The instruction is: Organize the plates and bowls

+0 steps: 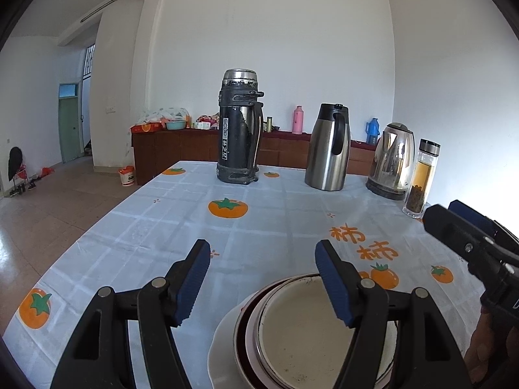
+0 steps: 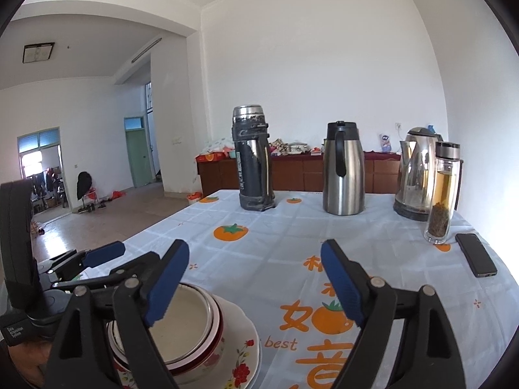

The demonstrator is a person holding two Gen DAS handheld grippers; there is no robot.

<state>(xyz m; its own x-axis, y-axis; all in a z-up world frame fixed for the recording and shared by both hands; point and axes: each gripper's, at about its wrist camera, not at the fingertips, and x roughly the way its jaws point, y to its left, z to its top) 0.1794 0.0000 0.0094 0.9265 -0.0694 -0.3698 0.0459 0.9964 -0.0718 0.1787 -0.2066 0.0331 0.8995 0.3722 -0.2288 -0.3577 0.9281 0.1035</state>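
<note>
Near the table's front edge, a cream enamel bowl [image 1: 301, 334] sits nested in a white bowl with a dark red rim. Both stand on a white plate [image 1: 220, 350] with red flowers. My left gripper [image 1: 263, 249] hovers open just above and behind the stack, nothing between its blue pads; its right finger overlaps the bowl in this view. From the right wrist view the same bowl stack [image 2: 185, 324] and plate [image 2: 240, 350] lie at lower left. My right gripper [image 2: 255, 248] is open and empty, to the right of the stack. Each gripper shows in the other's view: right [image 1: 449, 210], left [image 2: 97, 257].
Along the table's far side stand a black thermos [image 1: 238, 126], a steel carafe [image 1: 327, 149], an electric kettle [image 1: 392, 162] and a glass tea bottle [image 1: 421, 178]. A dark phone [image 2: 475, 254] lies at the right edge. The table's left edge drops to tiled floor.
</note>
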